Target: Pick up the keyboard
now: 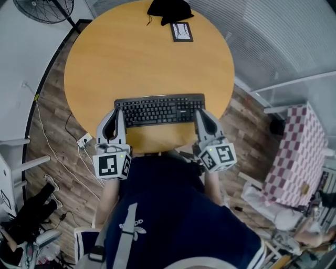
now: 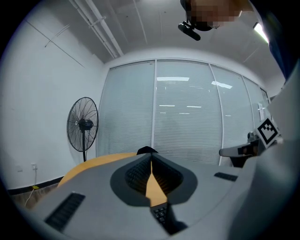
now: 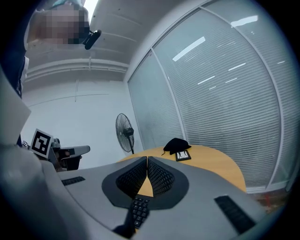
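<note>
lying flat on a round wooden table [image 1: 131,58], close to the edge nearest the person, is a long black keyboard [image 1: 160,109] with black keys, long side running left to right. left gripper [image 1: 119,113] sits at the keyboard's left end and right gripper [image 1: 200,114] at its right end, both pointing across the table. each gripper view shows the two jaws pressed together at the tips with nothing pinched between them, just a slice of tabletop and a few keys visible low in the gap behind the tips. cannot tell if the tips touch the keyboard. at the far side of the table, well apart from the keyboard, are a black cloth [image 1: 169,10] and just beside it a small dark-framed card [image 1: 182,31]. off the table: standing fan [image 1: 44,9], white cable [image 1: 47,136] on the wood floor, checked cloth [image 1: 296,157] at right. nothing lies on or against the keyboard.
</note>
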Tool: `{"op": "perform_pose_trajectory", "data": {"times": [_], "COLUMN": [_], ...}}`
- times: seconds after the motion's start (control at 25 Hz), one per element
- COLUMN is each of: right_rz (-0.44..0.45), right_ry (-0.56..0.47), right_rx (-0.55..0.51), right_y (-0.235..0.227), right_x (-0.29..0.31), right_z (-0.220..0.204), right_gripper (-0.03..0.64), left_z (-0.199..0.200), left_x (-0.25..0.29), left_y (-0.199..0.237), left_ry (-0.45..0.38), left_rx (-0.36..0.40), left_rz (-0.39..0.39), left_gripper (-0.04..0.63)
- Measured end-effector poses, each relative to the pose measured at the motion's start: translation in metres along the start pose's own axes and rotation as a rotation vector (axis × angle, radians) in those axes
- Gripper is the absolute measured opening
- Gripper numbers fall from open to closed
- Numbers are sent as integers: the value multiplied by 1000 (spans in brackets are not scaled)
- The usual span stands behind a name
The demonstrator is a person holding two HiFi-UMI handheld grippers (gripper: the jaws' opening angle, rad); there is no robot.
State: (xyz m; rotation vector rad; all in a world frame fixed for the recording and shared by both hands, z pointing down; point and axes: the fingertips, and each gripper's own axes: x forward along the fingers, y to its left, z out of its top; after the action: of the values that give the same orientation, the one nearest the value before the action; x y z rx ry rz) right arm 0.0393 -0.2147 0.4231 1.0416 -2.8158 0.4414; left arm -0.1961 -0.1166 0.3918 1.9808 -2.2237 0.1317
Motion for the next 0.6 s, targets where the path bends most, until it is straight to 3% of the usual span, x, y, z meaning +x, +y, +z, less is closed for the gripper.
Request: {"op": "perform_pose_trajectory", "data": {"times": [0.24, 0.6], "right_rz": [34, 40], "right_ry": [-12, -7], "right_rx": [-16, -6], "right_y": [-9, -27], "right_x": [7, 8], "right_z": [13, 10], "right_gripper": [6, 6], "left_z": [3, -14], "left_x": [-4, 2], "left_y": [7, 14], "left_ry": [-3, 38], "left_rx": [-3, -26], "left_rz": [58, 81], "left_gripper": [8, 8]}}
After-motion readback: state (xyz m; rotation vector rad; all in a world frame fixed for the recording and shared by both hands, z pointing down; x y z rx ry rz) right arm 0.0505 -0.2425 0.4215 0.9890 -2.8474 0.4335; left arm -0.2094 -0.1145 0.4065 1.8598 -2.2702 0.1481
